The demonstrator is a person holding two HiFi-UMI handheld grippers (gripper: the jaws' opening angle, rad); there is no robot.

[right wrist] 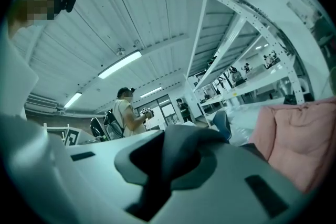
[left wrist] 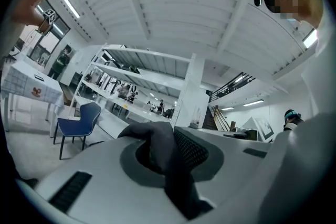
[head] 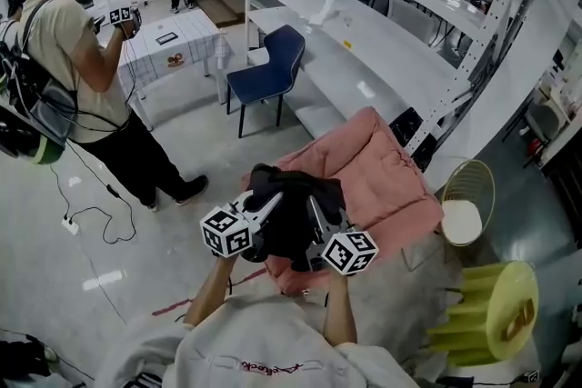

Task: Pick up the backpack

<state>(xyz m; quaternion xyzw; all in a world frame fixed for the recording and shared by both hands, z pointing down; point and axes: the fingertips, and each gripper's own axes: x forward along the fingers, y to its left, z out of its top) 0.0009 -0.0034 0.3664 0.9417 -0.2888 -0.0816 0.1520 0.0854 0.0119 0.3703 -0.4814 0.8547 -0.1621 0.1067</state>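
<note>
I have the black backpack (head: pixel 293 212) caught from both sides. The left gripper (left wrist: pixel 165 150) has its fingers nearly together on a fold of dark fabric or strap that rises out of the gap and drapes back toward the camera. The right gripper (right wrist: pixel 176 157) is pinched on another thick dark fold in the same way (which part of the bag each one holds, I cannot tell). In the head view the bag is a dark bundle slung between the two grippers, just ahead of their marker cubes and over the near edge of the pink padded seat (head: pixel 386 168). Its bulk lies straight out from the fingers, neither hand is nearer than the other, and its longer side seems to run across from one grip to the other. Whether its underside is clear of the cushion I cannot say. I judge the lift under way, and what matters next is both hands travelling together so the bag stays level.
</note>
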